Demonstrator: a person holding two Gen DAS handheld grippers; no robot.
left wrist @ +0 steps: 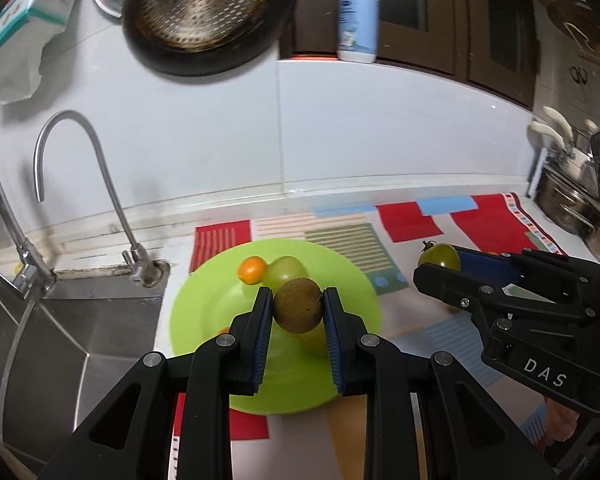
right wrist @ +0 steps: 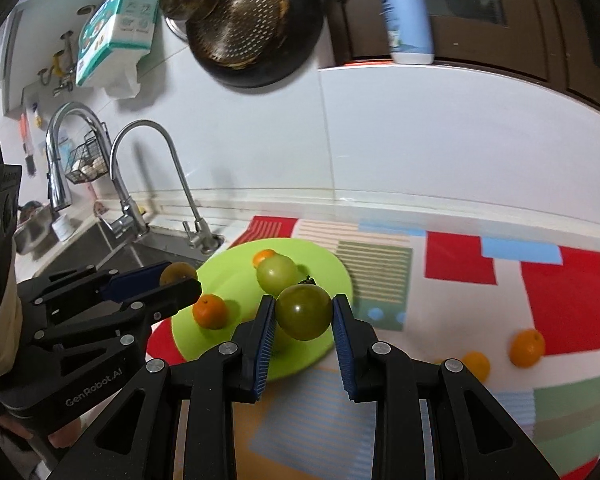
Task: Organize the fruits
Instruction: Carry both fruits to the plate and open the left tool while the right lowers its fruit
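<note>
Kitchen counter, patchwork mat (right wrist: 460, 264) underneath. Left gripper (left wrist: 298, 312) pinches a brown fruit (left wrist: 299, 306) above the green plate (left wrist: 204, 308); right gripper (right wrist: 304, 318) clamps a green tomato (right wrist: 304, 311) over the plate's near-right rim. Beyond them, on the plate: pale green tomato (right wrist: 277, 273), small orange (right wrist: 209, 311).

Steel sink (left wrist: 80, 332) at left, with curved tap (left wrist: 100, 184) at its rim. Patchwork mat (right wrist: 480, 280) over the counter. Perforated metal strainer (right wrist: 240, 20) hung on the white wall. Pump bottle (left wrist: 358, 12) on the ledge. Tissue pack (right wrist: 116, 28) mounted high, left.
</note>
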